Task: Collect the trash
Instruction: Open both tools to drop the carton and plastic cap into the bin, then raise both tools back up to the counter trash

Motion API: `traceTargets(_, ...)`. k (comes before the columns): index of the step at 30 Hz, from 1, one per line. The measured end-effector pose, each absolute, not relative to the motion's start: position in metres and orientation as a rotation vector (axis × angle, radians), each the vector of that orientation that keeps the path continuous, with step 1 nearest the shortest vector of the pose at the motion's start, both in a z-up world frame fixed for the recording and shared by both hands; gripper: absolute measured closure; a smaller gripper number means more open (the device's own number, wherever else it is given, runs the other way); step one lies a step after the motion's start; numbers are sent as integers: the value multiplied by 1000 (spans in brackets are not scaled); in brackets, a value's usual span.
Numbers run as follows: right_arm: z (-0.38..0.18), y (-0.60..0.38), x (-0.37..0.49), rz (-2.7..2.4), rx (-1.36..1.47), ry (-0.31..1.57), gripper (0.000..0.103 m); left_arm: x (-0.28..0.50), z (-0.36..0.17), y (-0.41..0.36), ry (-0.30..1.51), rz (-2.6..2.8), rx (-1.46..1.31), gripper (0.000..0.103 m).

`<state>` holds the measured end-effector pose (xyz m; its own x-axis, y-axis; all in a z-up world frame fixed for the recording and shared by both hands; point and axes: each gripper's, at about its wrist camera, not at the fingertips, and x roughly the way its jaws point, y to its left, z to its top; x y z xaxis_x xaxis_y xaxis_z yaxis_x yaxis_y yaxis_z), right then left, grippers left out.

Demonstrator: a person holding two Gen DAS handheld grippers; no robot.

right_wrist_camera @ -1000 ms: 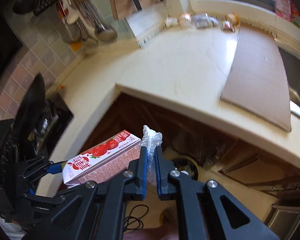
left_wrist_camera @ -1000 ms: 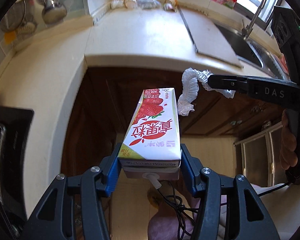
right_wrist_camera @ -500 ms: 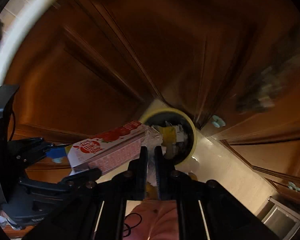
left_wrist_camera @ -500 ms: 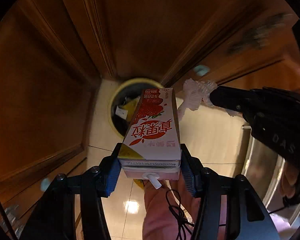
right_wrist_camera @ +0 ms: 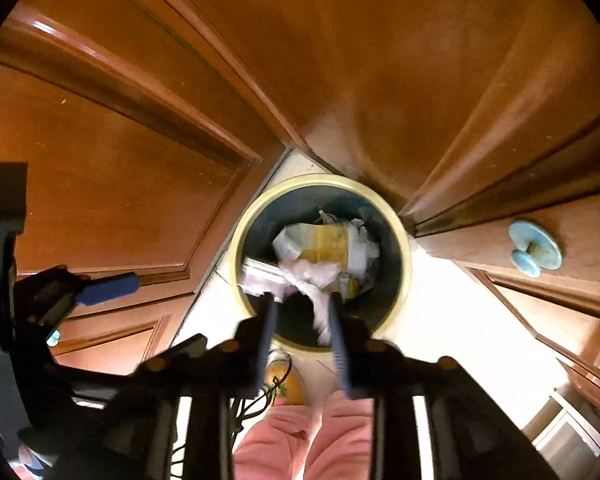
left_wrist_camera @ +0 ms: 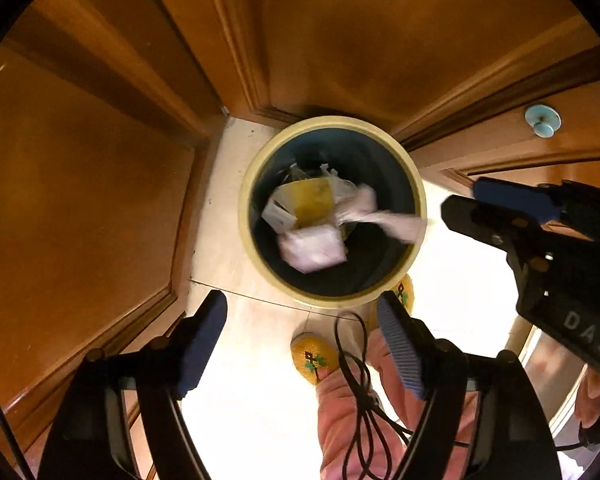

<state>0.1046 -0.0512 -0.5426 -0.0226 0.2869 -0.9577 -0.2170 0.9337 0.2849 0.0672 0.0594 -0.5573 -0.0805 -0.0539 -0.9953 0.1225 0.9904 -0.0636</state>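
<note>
A round bin with a yellow rim [left_wrist_camera: 244, 216] stands on the floor in the corner of wooden cabinets. Above it my left gripper [left_wrist_camera: 300, 322] points straight down, its jaws opening with nothing between them. The strawberry milk carton [left_wrist_camera: 311, 248] is a blur inside the bin, on top of older rubbish. My right gripper [right_wrist_camera: 300, 314] hovers over the bin rim [right_wrist_camera: 319, 179], jaws opening. The white crumpled wrapper [right_wrist_camera: 317, 280] falls blurred between its fingers, loose from the pads. The wrapper [left_wrist_camera: 383, 220] also shows streaked over the bin's right side in the left wrist view.
Brown cabinet doors [left_wrist_camera: 80, 200] close in on the bin from the left, back and right. One door carries a pale blue knob [right_wrist_camera: 533, 250]. A person's pink trouser legs [left_wrist_camera: 351, 408] and yellow slippers [left_wrist_camera: 313, 354] stand just in front of the bin. A black cable [left_wrist_camera: 355, 368] dangles there.
Both grippers dropped from counter height to just above the bin. The left jaws spread and let the carton fall in. The right jaws parted and released the wrapper.
</note>
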Motion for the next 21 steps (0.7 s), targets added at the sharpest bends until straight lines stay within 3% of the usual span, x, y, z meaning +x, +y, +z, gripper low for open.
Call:
traceTargets(2,-536,-54,100,409,36,1548,63,65,-550,69,1643,-125,27,27)
traceTargets(9,-494,-58,82,420,1,1543,62,52,-505,89,1585,-56,-82,27)
traceTargets(21,-362,-69,49,377,94,1435,62,9,-366,83,1435,-95,-49,27)
